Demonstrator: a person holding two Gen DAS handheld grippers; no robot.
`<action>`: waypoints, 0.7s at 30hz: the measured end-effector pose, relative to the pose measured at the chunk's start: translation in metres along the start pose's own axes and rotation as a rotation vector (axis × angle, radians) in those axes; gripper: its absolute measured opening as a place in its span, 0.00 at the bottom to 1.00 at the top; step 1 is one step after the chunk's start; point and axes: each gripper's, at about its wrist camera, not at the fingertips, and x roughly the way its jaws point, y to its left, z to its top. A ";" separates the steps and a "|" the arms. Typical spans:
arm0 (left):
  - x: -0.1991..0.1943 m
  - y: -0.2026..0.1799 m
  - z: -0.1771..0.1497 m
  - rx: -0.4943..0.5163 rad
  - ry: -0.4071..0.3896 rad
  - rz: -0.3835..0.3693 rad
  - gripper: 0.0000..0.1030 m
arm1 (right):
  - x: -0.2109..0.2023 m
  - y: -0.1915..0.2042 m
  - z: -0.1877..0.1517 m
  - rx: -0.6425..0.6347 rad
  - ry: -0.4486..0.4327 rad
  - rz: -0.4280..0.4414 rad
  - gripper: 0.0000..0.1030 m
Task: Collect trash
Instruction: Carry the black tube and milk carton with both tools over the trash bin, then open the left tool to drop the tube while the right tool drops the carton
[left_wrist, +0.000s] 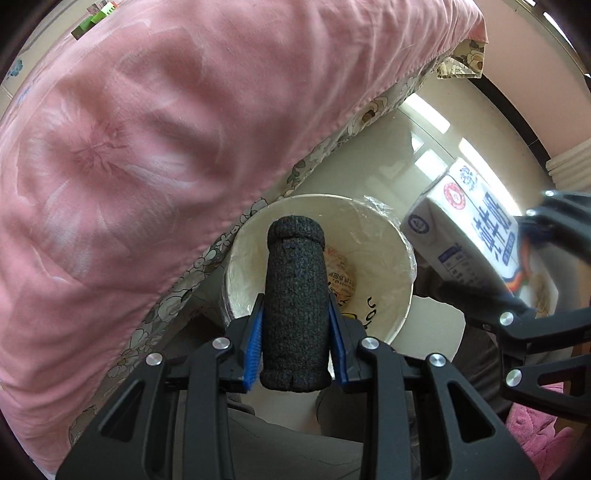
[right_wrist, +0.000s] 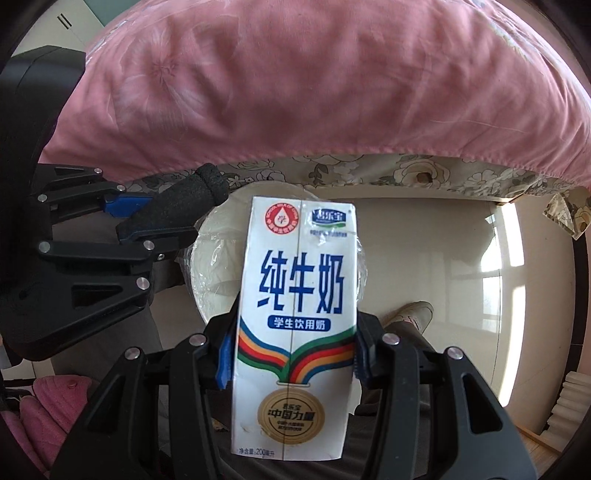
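Only the left wrist view looks down into the white paper bowl (left_wrist: 373, 258) on the floor, showing a printed wrapper (left_wrist: 341, 275) lying at its bottom. The left tongs (left_wrist: 295, 317) pinch a black foam tube (left_wrist: 295, 302) right over that bowl. The right wrist view gives the milk carton (right_wrist: 295, 325) face-on, gripped by the right tongs (right_wrist: 291, 350): it reads "纯牛奶", "学生饮用奶" and "中国力量". A pink quilt (right_wrist: 295, 92) hangs behind
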 end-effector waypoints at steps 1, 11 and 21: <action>0.008 0.000 0.001 -0.003 0.011 -0.003 0.33 | 0.008 -0.001 0.000 0.002 0.014 0.001 0.49; 0.073 0.007 0.002 -0.037 0.120 -0.026 0.33 | 0.085 -0.013 0.008 0.058 0.147 0.056 0.49; 0.129 0.016 0.011 -0.090 0.217 -0.061 0.33 | 0.147 -0.026 0.012 0.130 0.245 0.099 0.49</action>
